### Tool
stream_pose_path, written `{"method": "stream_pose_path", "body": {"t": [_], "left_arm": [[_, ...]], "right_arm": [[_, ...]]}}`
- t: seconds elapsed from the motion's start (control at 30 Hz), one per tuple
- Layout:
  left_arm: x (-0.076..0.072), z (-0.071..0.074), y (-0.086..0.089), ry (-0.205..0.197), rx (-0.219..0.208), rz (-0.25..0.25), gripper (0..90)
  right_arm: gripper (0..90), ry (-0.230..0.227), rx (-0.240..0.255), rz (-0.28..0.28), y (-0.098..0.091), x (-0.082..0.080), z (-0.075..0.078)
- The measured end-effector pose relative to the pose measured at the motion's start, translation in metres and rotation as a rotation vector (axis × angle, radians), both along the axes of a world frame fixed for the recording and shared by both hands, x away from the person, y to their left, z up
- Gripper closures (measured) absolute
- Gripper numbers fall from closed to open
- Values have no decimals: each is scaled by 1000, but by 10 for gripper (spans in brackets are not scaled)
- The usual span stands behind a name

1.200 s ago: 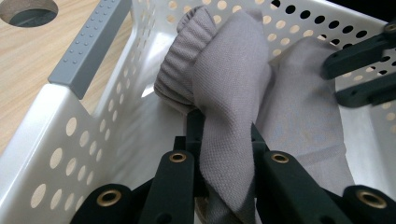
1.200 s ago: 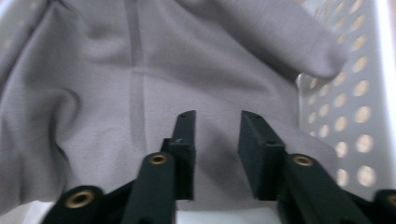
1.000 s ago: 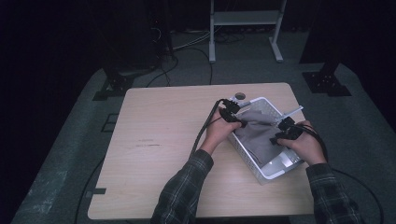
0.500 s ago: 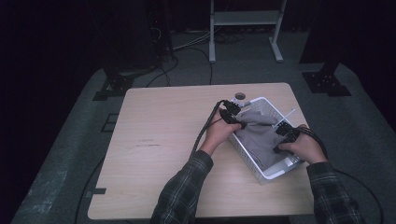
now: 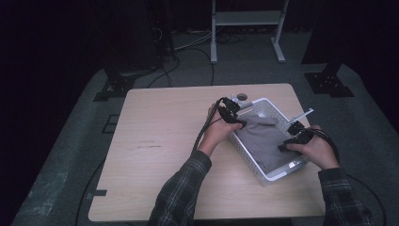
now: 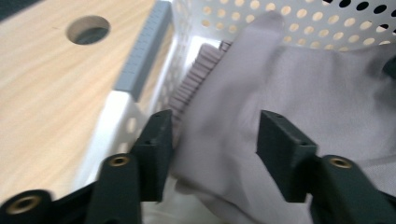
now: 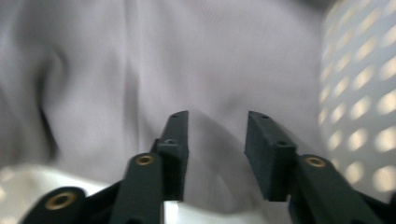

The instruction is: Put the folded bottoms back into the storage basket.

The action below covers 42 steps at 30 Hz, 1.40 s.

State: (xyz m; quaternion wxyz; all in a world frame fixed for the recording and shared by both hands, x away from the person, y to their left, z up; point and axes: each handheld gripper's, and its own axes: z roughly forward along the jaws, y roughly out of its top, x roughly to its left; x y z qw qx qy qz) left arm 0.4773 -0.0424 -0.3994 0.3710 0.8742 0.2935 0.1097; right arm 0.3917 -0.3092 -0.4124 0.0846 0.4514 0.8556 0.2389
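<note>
The grey cloth garment point(image 5: 263, 139) was being tucked into the white perforated plastic basket point(image 5: 277, 173) at the wooden table's point(image 5: 160, 141) right edge; left gripper point(image 6: 212, 140) and right gripper point(image 7: 217, 140) jaws, just opening, stood apart gripping nothing, so withdrawal was judged next.

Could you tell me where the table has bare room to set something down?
The table is bare across its left half, from the left edge to the left forearm. The right side is crowded: the white basket holding grey cloth, with both hands there.
</note>
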Motion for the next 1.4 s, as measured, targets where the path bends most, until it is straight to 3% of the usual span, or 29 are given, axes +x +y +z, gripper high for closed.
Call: {"method": "stream_pose_path", "body": {"t": [0.17, 0.23, 0.33, 0.43, 0.53, 0.63, 0.7, 0.77, 0.97, 1.07, 1.23, 1.4], "left_arm": [[-5, 11, 12, -26, 11, -15, 342], [-9, 15, 19, -29, 7, -31, 312], [-17, 21, 29, -34, 11, -52, 273], [-25, 24, 41, -33, 10, -65, 236], [-33, 25, 53, -26, -2, -63, 215], [-42, 22, 63, -41, -9, -53, 217], [-46, 18, 69, -45, -12, -50, 252], [-49, 13, 75, -48, -17, -49, 383], [-49, -2, 82, 1, -27, -49, 763], [-48, -8, 77, 4, -31, -35, 899], [-43, -17, 65, 6, -30, -18, 900], [-37, -24, 52, 10, -29, 3, 899]], "right_arm": [[462, -108, 126, -4, -1, -13, 11], [429, -165, 162, 8, 2, -19, 15], [366, -215, 211, 35, 9, -28, 21], [332, -239, 239, 57, 19, -35, 23], [335, -262, 235, 66, 25, -40, 24], [387, -294, 231, 58, 22, -42, 28], [469, -327, 205, 41, 14, -41, 32], [560, -334, 193, 15, 3, -40, 34], [857, -377, 154, -97, -35, -37, 34], [896, -382, 144, -144, -52, -37, 33], [896, -368, 115, -196, -71, -35, 25], [897, -324, 95, -209, -80, -32, 12]]}}
